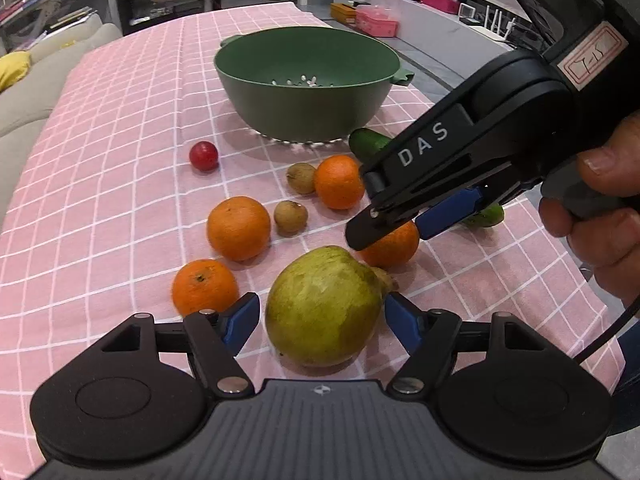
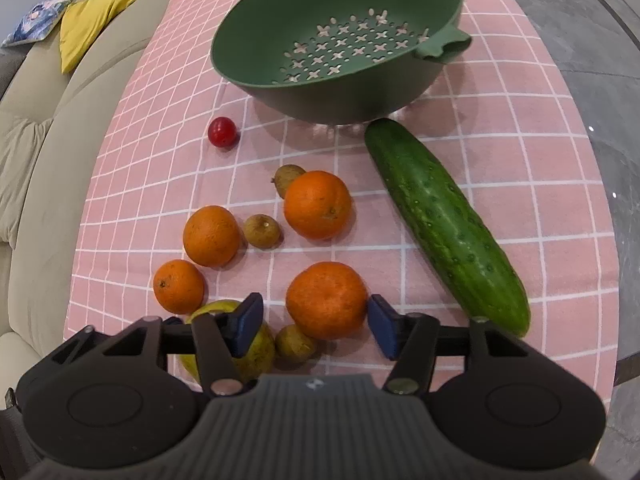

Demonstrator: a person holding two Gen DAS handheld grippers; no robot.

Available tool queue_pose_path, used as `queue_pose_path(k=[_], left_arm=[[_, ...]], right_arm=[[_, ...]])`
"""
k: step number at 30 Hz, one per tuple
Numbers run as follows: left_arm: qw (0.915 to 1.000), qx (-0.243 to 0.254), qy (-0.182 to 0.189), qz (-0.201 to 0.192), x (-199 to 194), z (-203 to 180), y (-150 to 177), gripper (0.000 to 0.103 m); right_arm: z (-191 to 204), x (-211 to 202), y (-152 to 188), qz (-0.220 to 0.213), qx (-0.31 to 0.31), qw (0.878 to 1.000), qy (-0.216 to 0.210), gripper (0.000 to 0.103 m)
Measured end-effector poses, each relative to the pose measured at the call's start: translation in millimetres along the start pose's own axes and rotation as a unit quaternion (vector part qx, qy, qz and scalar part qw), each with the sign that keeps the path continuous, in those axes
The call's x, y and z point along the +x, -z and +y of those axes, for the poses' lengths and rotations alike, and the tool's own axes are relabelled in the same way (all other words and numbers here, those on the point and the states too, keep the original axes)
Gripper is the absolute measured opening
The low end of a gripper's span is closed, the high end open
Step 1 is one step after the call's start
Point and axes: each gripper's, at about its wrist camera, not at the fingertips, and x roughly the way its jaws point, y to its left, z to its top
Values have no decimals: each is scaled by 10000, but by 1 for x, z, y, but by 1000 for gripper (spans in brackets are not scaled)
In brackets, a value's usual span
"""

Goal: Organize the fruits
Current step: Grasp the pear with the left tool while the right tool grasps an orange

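Note:
A big yellow-green fruit lies on the pink checked cloth between the open fingers of my left gripper, which do not touch it. My right gripper is open around an orange, its right pad next to the skin; it also shows in the left wrist view over that orange. Three more oranges, small brown fruits, a red fruit and a cucumber lie nearby. The green colander stands empty behind them.
A beige sofa with a yellow cushion runs along the table's left side. The table's right edge lies close beyond the cucumber. Shelves and boxes stand far behind.

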Motion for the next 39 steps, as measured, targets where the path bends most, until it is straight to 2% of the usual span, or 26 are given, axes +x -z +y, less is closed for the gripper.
queue_pose_path(k=[16, 17, 18, 21, 27, 39], left_arm=[[9999, 67, 68, 54, 7, 1, -1, 83], [9999, 95, 80, 49, 5, 2, -1, 83], [9999, 111, 101, 33, 2, 3, -1, 83], [9999, 61, 152, -50, -6, 9, 2, 84], [9997, -50, 214, -99, -9, 14, 1, 85], [9995, 172, 243, 50, 13, 3, -10, 85]], right_arm=[[-3, 18, 2, 207, 80, 9996, 149, 58], [-1, 18, 2, 198, 39, 9997, 168, 53], [-1, 18, 2, 189, 18, 9996, 191, 45], [-1, 19, 1, 180, 39, 9997, 155, 43], [-3, 14, 1, 106, 81, 9999, 109, 42], [-8, 4, 2, 84, 124, 9999, 27, 42]])
